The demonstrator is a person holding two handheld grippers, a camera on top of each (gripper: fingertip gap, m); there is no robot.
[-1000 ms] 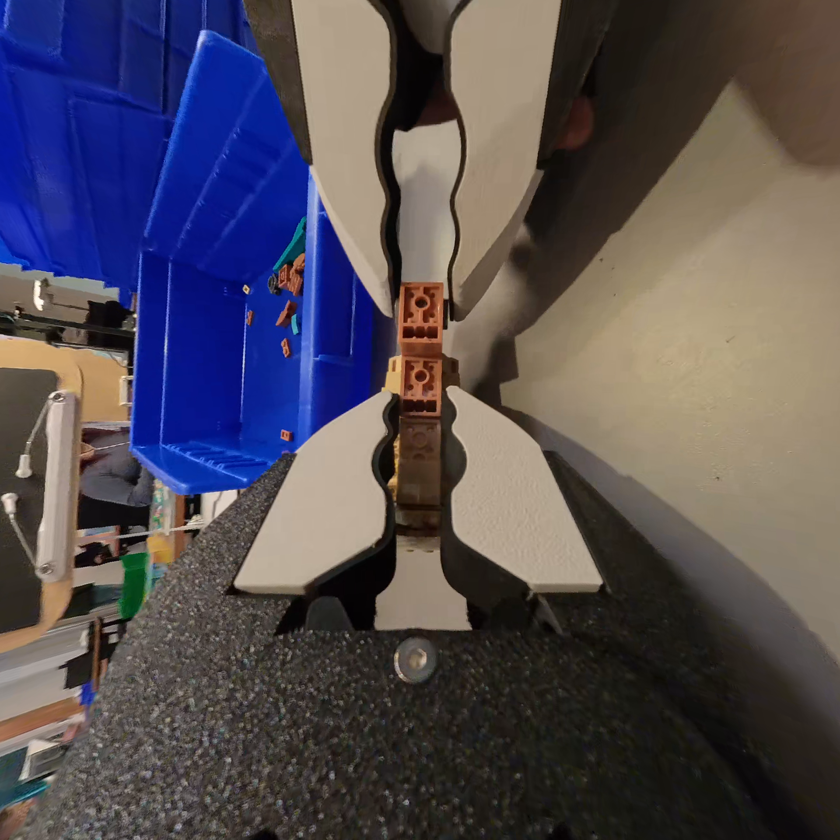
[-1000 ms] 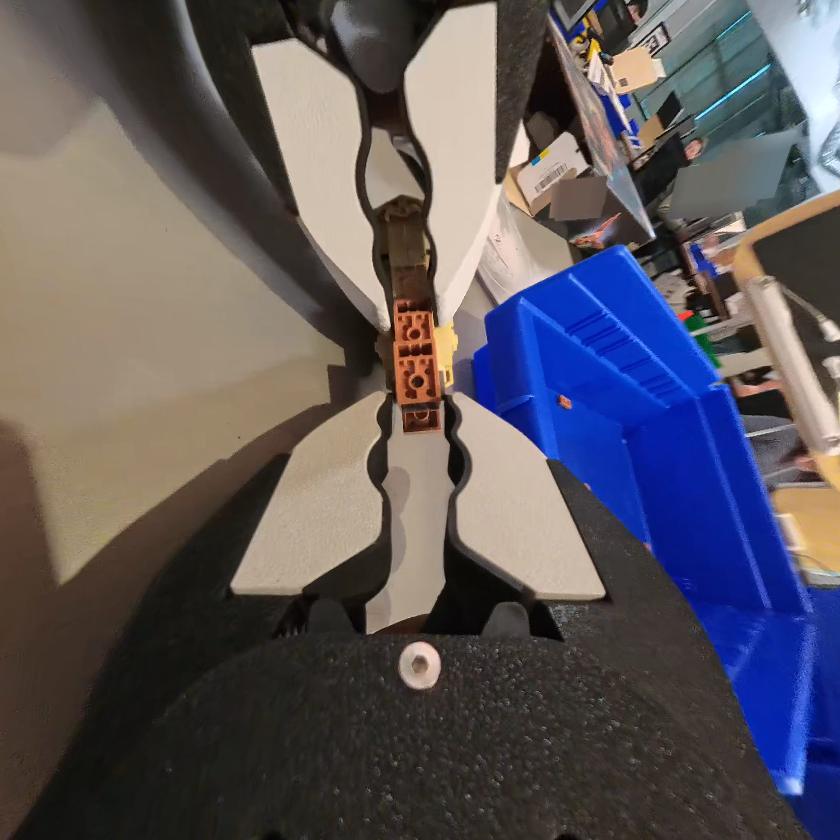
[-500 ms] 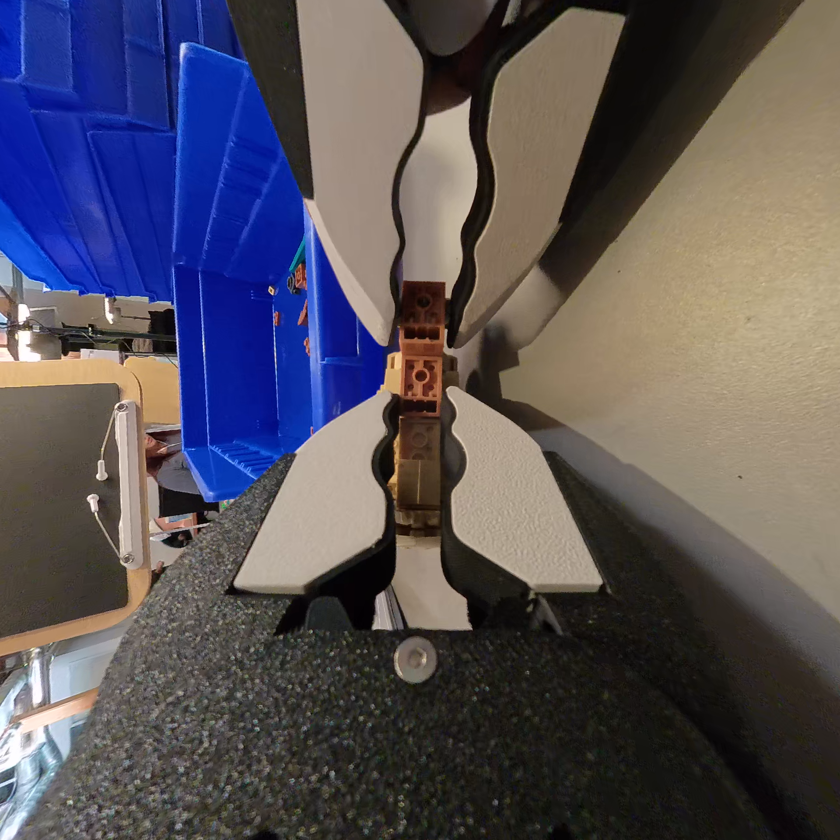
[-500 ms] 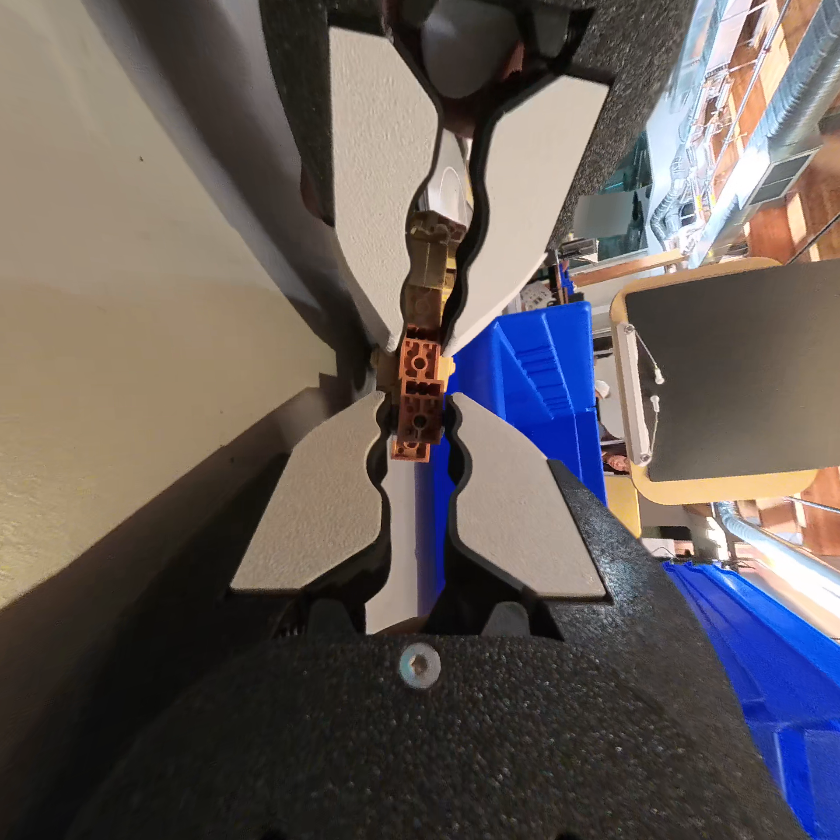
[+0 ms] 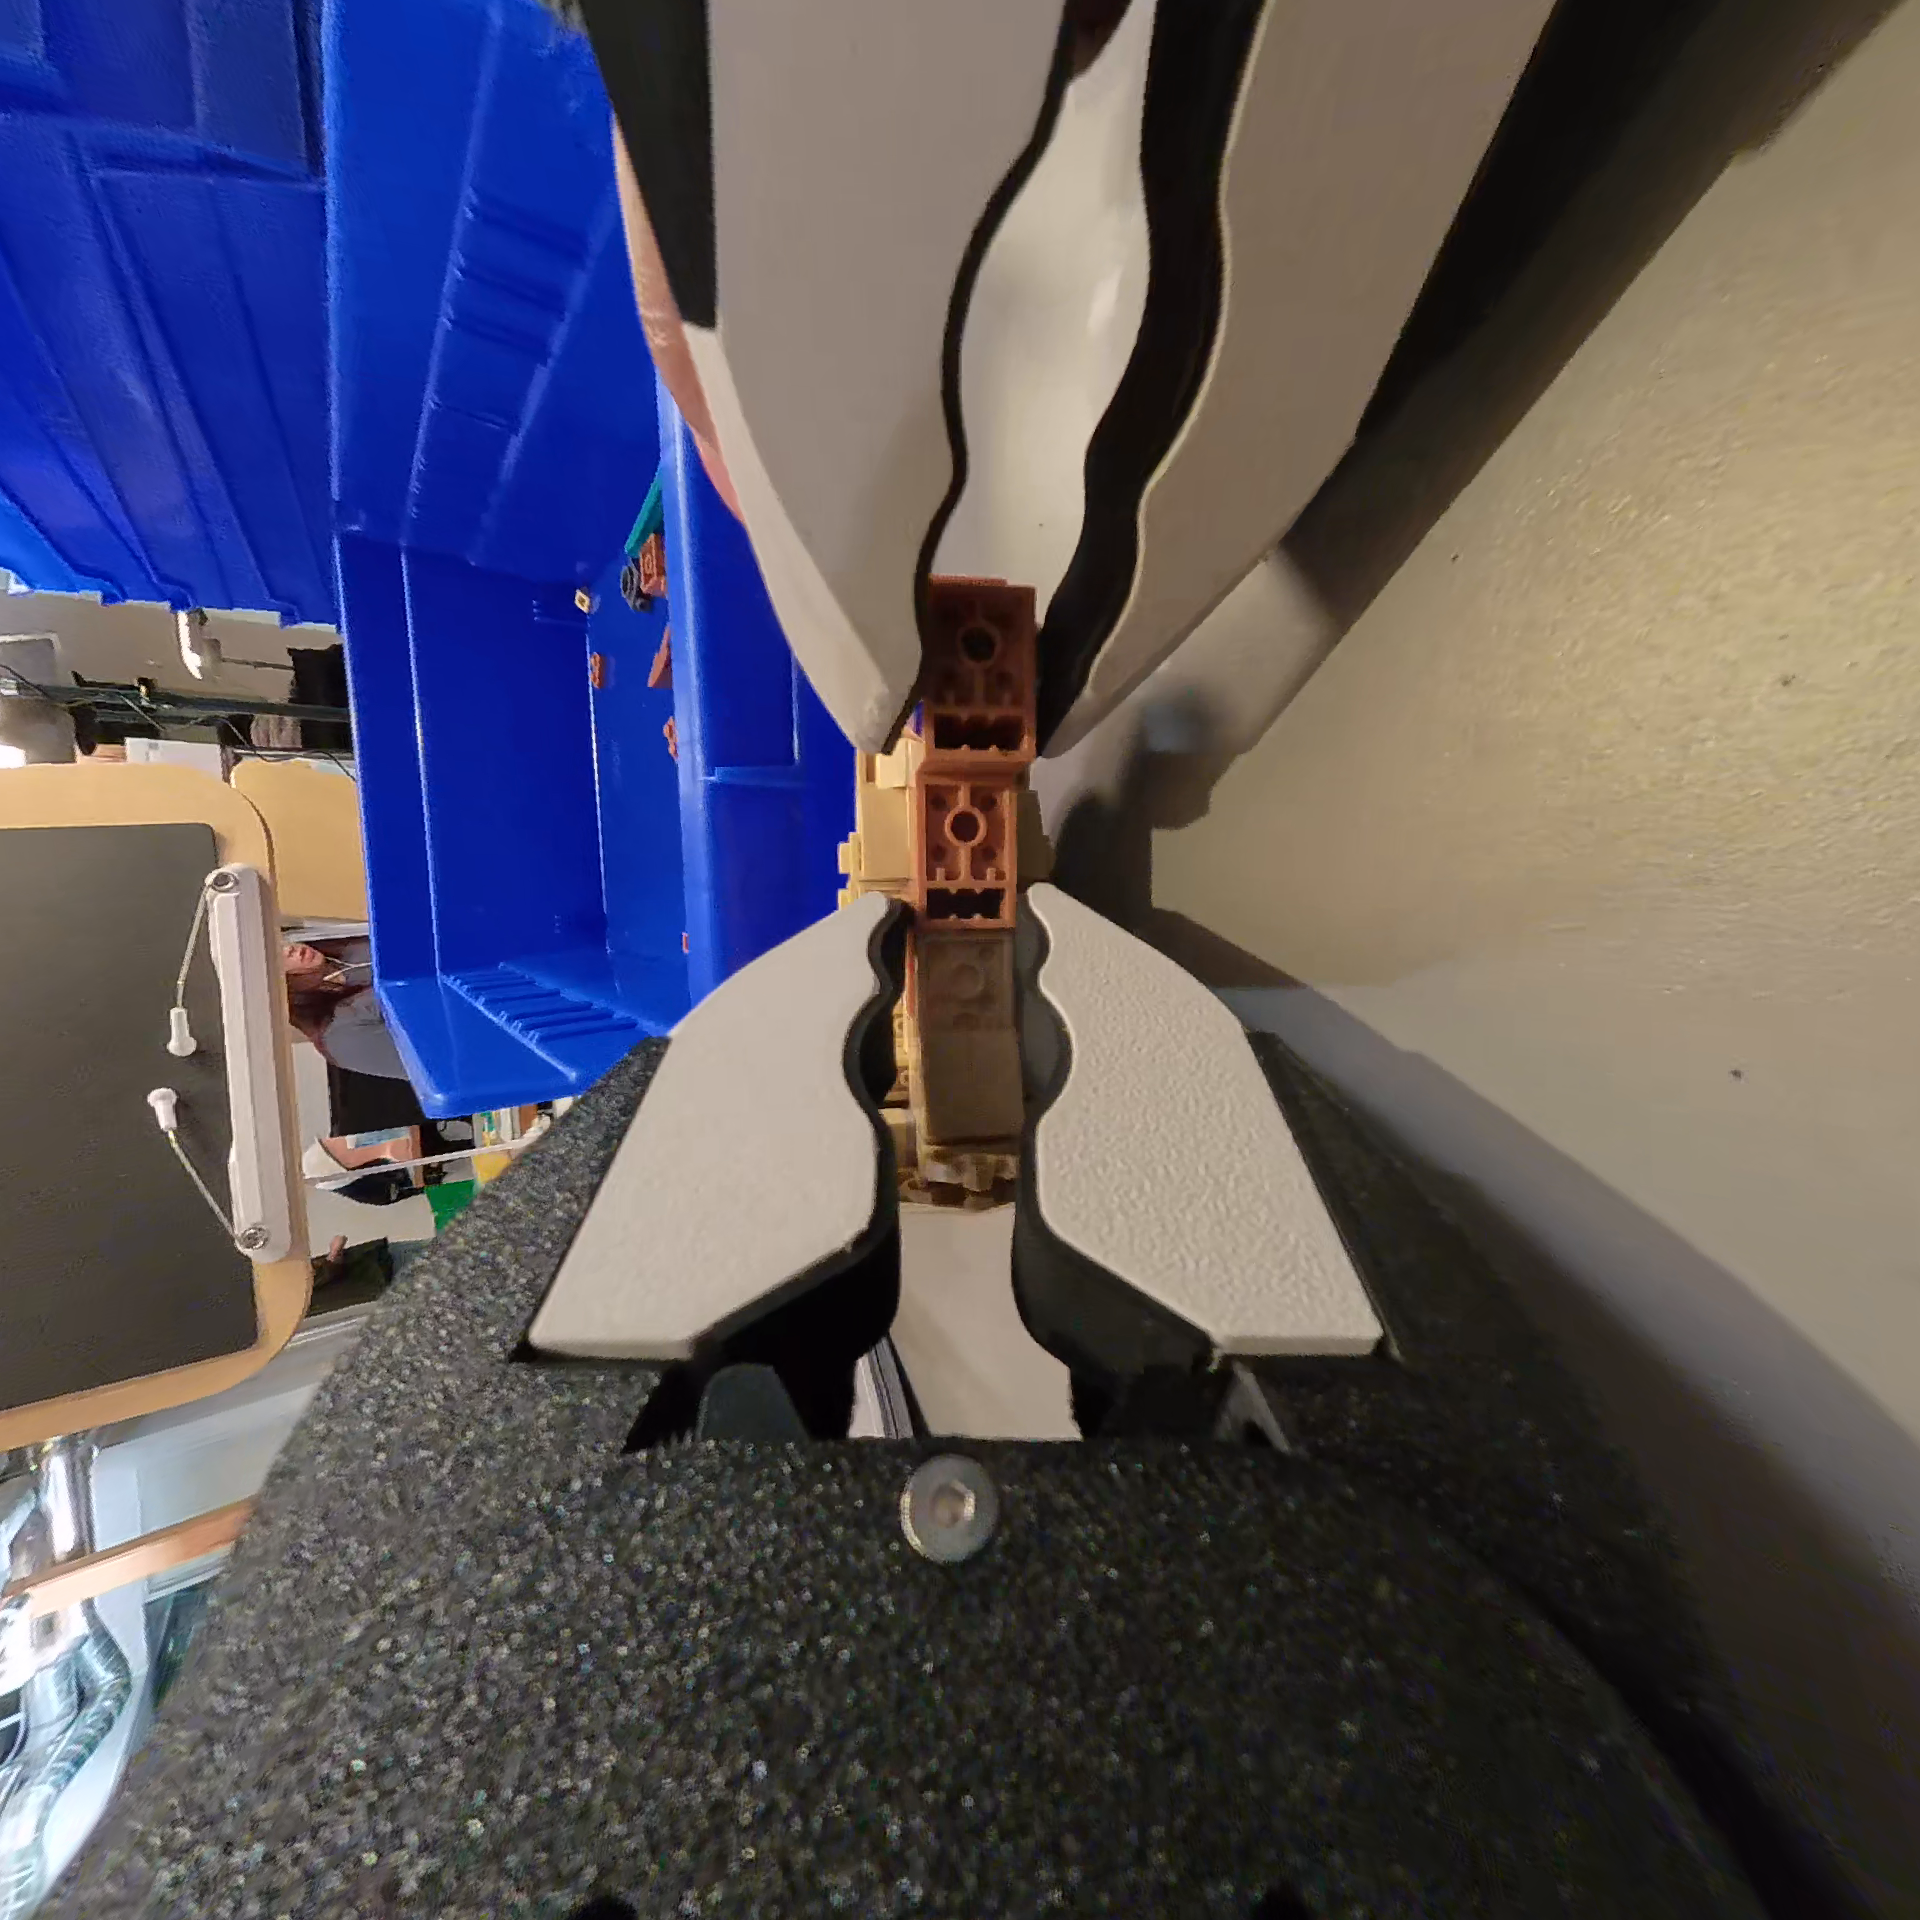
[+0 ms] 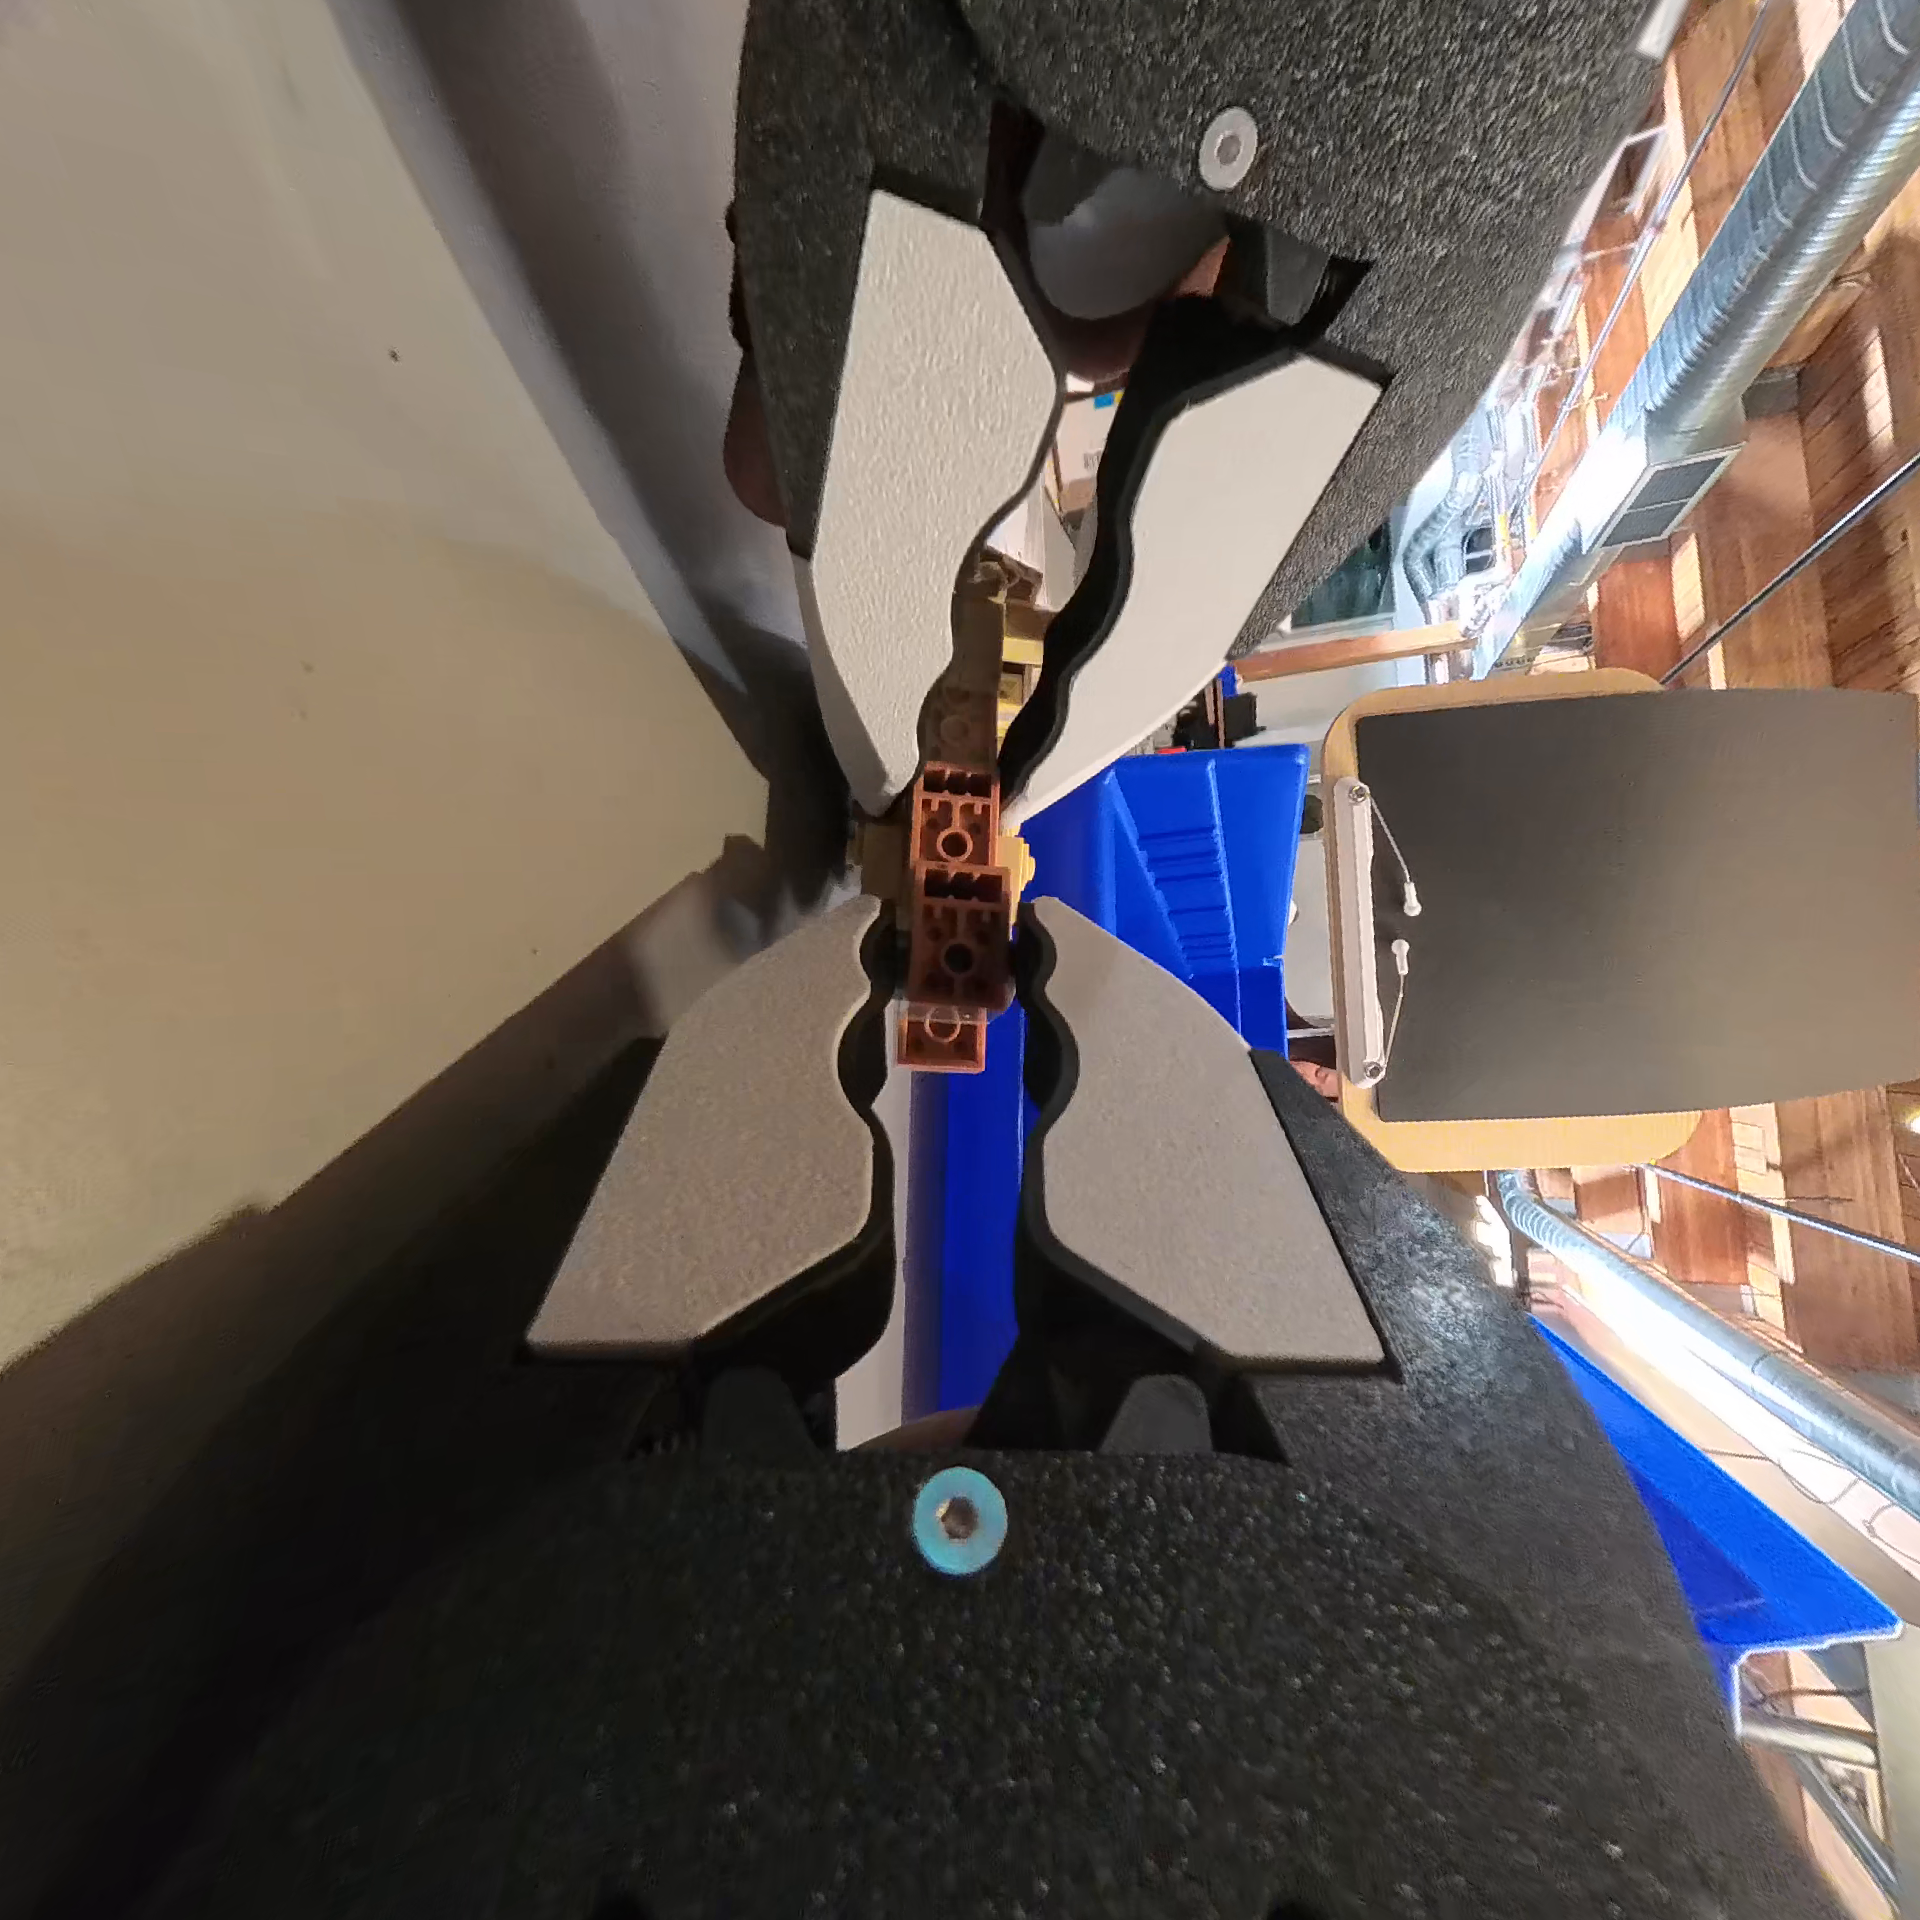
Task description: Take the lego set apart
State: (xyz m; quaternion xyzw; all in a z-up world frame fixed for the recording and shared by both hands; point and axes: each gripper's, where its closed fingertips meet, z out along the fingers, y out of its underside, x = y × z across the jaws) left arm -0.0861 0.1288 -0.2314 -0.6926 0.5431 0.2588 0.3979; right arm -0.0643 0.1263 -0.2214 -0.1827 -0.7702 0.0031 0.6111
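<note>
A short bar of joined brown bricks (image 5: 966, 842) with tan bricks (image 5: 881, 821) on its side is held between my two grippers, tip to tip. My left gripper (image 5: 961, 920) is shut on the bar's near, shaded end in the left wrist view. The right gripper (image 5: 971, 717) comes in from the top of that view and is shut on the far brown brick (image 5: 979, 665). In the right wrist view my right gripper (image 6: 954, 920) clamps a brown brick (image 6: 956, 956), and the left gripper (image 6: 951, 795) grips the other end from above.
A blue bin (image 5: 499, 779) with several small loose bricks stands beside the bar; it also shows in the right wrist view (image 6: 1174, 883). A wood-framed black board (image 6: 1610, 904) hangs behind. The beige table surface (image 5: 1558, 727) lies on the other side. Less than 4 cm separates the two grippers' tips.
Both grippers have turned together with the brick bar still clamped between them, and the background has swung round. The opposite gripper now looks larger and closer in each view.
</note>
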